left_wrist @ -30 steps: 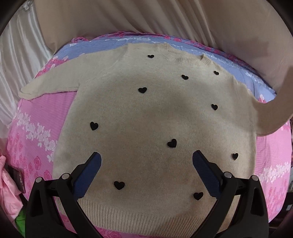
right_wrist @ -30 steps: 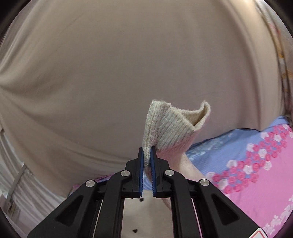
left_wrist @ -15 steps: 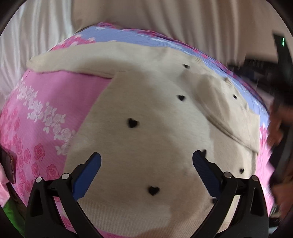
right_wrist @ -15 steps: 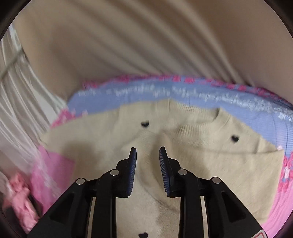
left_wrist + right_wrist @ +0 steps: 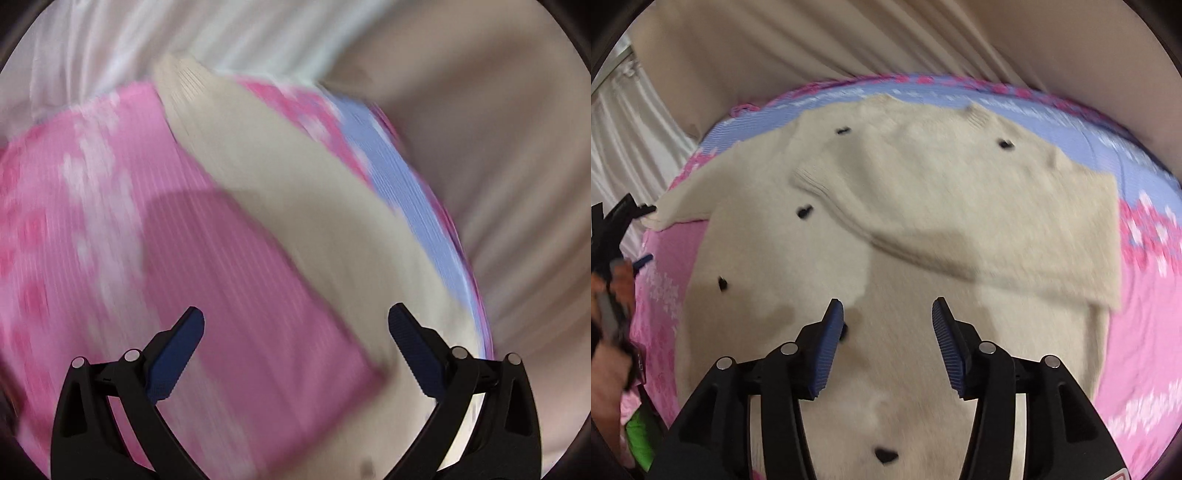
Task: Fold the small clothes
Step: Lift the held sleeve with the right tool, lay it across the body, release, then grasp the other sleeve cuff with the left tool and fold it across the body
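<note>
A cream knit sweater (image 5: pixel 820 258) with small black hearts lies flat on a pink and blue floral bedspread (image 5: pixel 1145 332). Its right sleeve (image 5: pixel 960 206) lies folded across the chest. Its left sleeve (image 5: pixel 280 192) stretches out over the pink cloth, blurred in the left wrist view. My left gripper (image 5: pixel 295 332) is open and empty, above the bedspread beside that sleeve. It also shows in the right wrist view (image 5: pixel 631 221), at the sleeve's cuff. My right gripper (image 5: pixel 888 332) is open and empty above the sweater's middle.
Beige curtains (image 5: pixel 849 44) hang behind the bed, with white ones (image 5: pixel 631 125) to the left. Something green (image 5: pixel 639 439) and pink cloth lie off the bed's left edge.
My right gripper let go of the right sleeve, which now lies across the chest, and opened wider. My left gripper swung left from over the sweater body to the left sleeve.
</note>
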`<state>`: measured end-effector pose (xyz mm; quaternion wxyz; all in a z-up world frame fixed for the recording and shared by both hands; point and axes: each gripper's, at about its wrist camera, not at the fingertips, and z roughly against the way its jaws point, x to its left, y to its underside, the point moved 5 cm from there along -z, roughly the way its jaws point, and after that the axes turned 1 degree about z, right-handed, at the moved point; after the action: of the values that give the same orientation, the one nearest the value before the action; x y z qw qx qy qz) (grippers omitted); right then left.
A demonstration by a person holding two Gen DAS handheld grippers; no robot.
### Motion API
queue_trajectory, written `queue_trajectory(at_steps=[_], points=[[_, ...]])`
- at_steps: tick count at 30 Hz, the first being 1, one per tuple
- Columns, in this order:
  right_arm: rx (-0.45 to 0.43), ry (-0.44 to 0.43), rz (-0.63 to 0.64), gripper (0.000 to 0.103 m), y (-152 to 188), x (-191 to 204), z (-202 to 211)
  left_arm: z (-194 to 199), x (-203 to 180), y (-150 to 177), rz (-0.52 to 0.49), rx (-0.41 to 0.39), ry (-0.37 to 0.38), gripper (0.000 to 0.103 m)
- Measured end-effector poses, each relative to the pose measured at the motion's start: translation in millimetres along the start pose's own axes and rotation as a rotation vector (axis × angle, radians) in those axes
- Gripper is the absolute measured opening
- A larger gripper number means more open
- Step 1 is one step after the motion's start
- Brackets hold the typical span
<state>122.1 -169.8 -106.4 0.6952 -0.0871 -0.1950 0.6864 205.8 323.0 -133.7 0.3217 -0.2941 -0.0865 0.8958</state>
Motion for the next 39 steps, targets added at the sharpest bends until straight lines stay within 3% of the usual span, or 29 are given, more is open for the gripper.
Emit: queue_trajectory(at_steps=[1, 6, 8, 9, 12, 14, 15, 17, 19, 23, 28, 32, 36, 38, 39], points=[[0.015, 0.012, -0.023, 0.051, 7.4, -5.3, 1.2, -6.2, 7.3, -21.6, 0.011, -0.031, -0.031, 0.098], [0.053, 0.061, -0.1, 0.051, 31.1, -21.2, 7.7, -36.1, 22.2, -102.8, 0.015, -0.087, -0.001, 0.097], [0.053, 0.084, -0.109, 0.051, 33.2, -22.4, 11.6, -51.5, 31.5, -115.7, 0.033, -0.057, -0.049, 0.096], [0.051, 0.09, -0.109, 0.052, 32.5, -22.2, 13.2, -60.1, 39.6, -118.9, 0.064, -0.034, -0.07, 0.089], [0.033, 0.107, -0.108, 0.054, 30.0, -20.2, 19.6, -68.3, 53.4, -125.3, 0.127, -0.027, -0.054, 0.081], [0.026, 0.114, -0.103, 0.054, 30.2, -18.6, 22.4, -71.8, 53.9, -129.6, 0.095, -0.009, -0.075, 0.043], [0.026, 0.114, -0.101, 0.055, 30.9, -17.6, 23.1, -72.1, 54.6, -132.8, 0.082, -0.012, -0.075, 0.01], [0.024, 0.119, -0.095, 0.055, 31.6, -16.5, 24.9, -68.9, 51.8, -134.0, 0.104, -0.002, -0.007, 0.009], [0.02, 0.116, -0.093, 0.055, 31.9, -16.0, 27.0, -49.8, 42.1, -131.8, 0.108, -0.046, 0.032, 0.009], [0.006, 0.11, -0.095, 0.055, 31.5, -18.1, 30.2, 7.1, -15.3, -123.4, -0.029, -0.133, 0.128, 0.009], [-0.022, 0.088, -0.109, 0.055, 31.4, -23.2, 34.9, 87.3, -142.2, -80.3, -0.335, -0.207, 0.316, 0.009], [-0.056, 0.073, -0.144, 0.055, 33.7, -35.4, 43.2, 143.2, -248.6, -14.3, -0.58, -0.204, 0.503, 0.009], [-0.092, 0.065, -0.213, 0.055, 39.6, -58.0, 53.3, 176.4, -334.3, 91.5, -0.794, -0.103, 0.672, 0.013], [-0.115, 0.07, -0.26, 0.055, 44.7, -76.1, 59.2, 166.0, -359.9, 161.7, -0.879, 0.0, 0.691, 0.015], [-0.125, 0.076, -0.285, 0.056, 47.9, -86.4, 61.8, 156.9, -364.6, 190.3, -0.913, 0.047, 0.684, 0.023]])
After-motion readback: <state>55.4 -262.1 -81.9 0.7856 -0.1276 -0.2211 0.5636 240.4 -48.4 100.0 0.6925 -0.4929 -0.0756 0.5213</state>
